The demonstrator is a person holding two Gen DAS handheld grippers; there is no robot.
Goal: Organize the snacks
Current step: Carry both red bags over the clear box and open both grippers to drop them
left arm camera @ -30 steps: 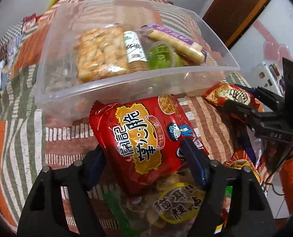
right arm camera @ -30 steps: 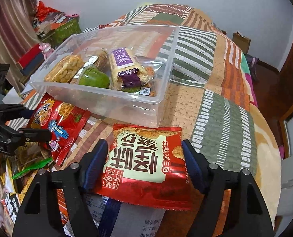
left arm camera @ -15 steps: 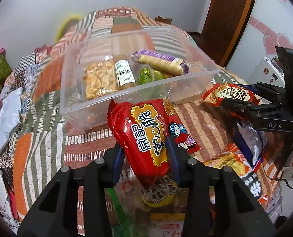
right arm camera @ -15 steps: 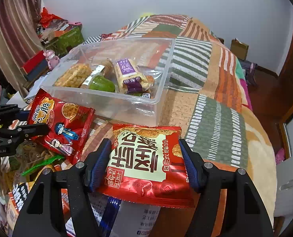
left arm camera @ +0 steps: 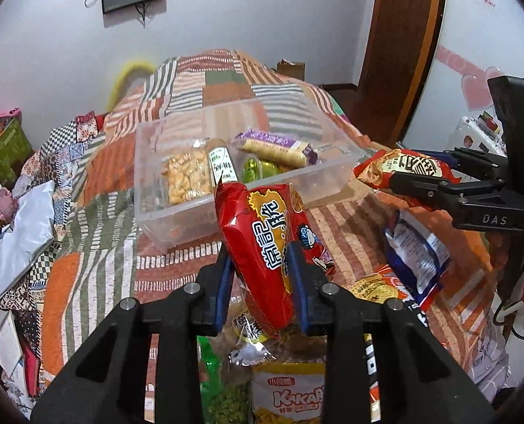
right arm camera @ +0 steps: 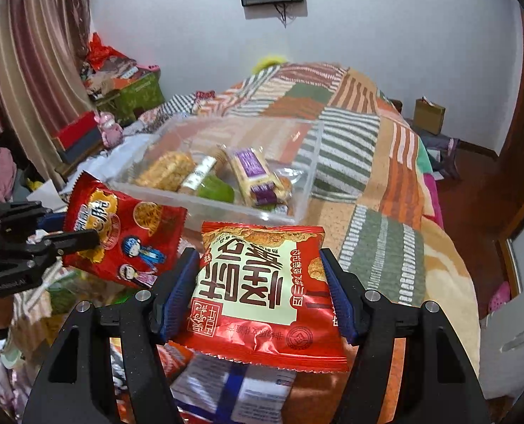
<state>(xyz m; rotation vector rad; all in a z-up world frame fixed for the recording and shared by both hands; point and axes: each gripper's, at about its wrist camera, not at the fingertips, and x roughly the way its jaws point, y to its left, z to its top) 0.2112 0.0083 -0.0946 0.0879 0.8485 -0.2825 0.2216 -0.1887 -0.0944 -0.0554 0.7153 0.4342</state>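
Already the clear bin, sitting mid-bed on the patchwork blanket, holds four snacks at its near end: a golden cracker pack, a biscuit sleeve, a green piece, a purple-wrapped roll. Two more packets hang in the air just short of its near wall. The left gripper is closing its jaws on a red noodle-snack bag, pinched narrow. The right gripper clamps a red-and-cream packet at a wider span. I judge the work partly done: a loose heap of bags at the bed's near edge remains, too jumbled to count.
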